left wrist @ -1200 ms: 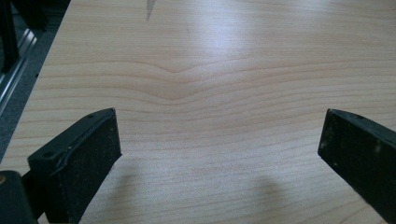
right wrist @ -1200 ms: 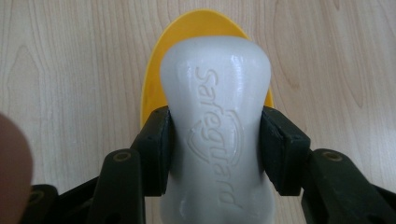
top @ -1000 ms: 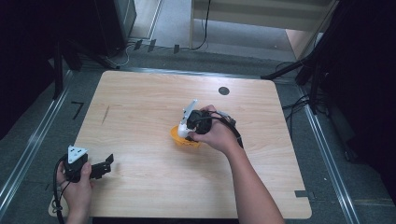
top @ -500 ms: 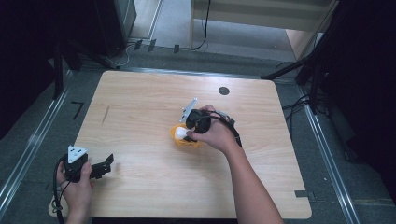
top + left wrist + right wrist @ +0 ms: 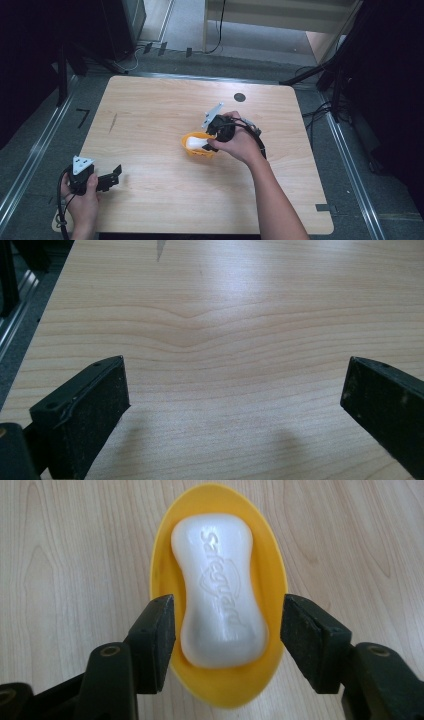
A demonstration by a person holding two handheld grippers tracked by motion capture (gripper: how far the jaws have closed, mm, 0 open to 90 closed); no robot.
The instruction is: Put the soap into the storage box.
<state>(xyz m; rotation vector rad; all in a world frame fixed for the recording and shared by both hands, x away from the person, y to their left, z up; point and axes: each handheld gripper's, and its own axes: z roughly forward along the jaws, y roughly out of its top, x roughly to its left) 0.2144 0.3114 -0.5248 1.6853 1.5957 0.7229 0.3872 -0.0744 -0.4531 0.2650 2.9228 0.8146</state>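
Our right tongs (image 5: 225,630) hover over the middle of the pale wooden bench (image 5: 150,115), jaws spread to either side of a white moulded bar of soap (image 5: 220,592) with lettering pressed into its top. The bar lies lengthwise in a yellow oval plastic soap dish (image 5: 218,690), and the dish sits flat on the wood. In the right gripper view both jaws flank the bar's near half, around the dish's rim; whether they touch it we cannot tell.

Whichever way this goes, lifting the soap out or leaving it there, we judge the care to be the same: the bar looks smooth and likely slick, so we should keep the tongs square across its waist. If we grip, close gently on the soap alone, inside the dish walls. If we let go, draw straight up so neither jaw drags the light dish.

Our left tongs (image 5: 111,177) rest spread and empty at the bench's near left corner, well apart from the dish.
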